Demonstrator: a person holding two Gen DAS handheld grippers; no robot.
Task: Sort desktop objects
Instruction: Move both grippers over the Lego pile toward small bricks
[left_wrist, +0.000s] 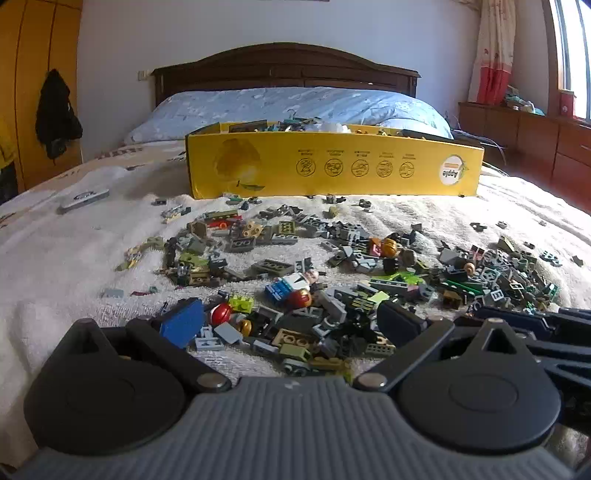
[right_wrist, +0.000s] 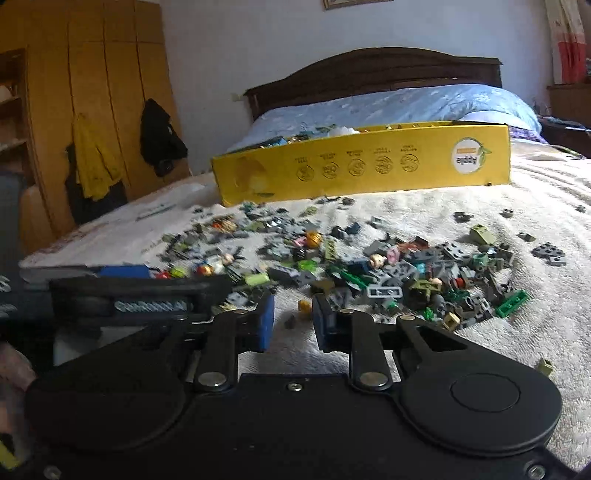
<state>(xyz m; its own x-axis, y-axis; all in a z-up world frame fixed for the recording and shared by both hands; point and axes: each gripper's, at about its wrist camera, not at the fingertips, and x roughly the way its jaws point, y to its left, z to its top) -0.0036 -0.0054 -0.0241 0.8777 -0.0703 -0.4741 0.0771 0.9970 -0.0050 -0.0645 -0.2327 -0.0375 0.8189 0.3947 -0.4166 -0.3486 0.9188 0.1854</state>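
Observation:
A heap of small toy bricks (left_wrist: 354, 258), mostly grey and green, lies scattered on a white blanket (left_wrist: 55, 266). Behind it stands a long yellow cardboard box (left_wrist: 332, 166) with more pieces inside. My left gripper (left_wrist: 291, 321) hovers low over the near edge of the heap, jaws spread wide with nothing between them. My right gripper (right_wrist: 293, 321) is just short of the same brick heap (right_wrist: 388, 269), in front of the yellow box (right_wrist: 362, 166). Its blue pads (right_wrist: 266, 323) stand a narrow gap apart, pressing on nothing. A small yellow piece (right_wrist: 304, 305) lies on the blanket just ahead of that gap.
A grey remote-like object (left_wrist: 83, 198) lies on the blanket at the left. Behind the box are a blue quilt (left_wrist: 288, 105) and a dark headboard (left_wrist: 284, 66). A wooden wardrobe (right_wrist: 92, 110) with hanging clothes stands to the left. The left gripper (right_wrist: 129, 291) sits close beside my right one.

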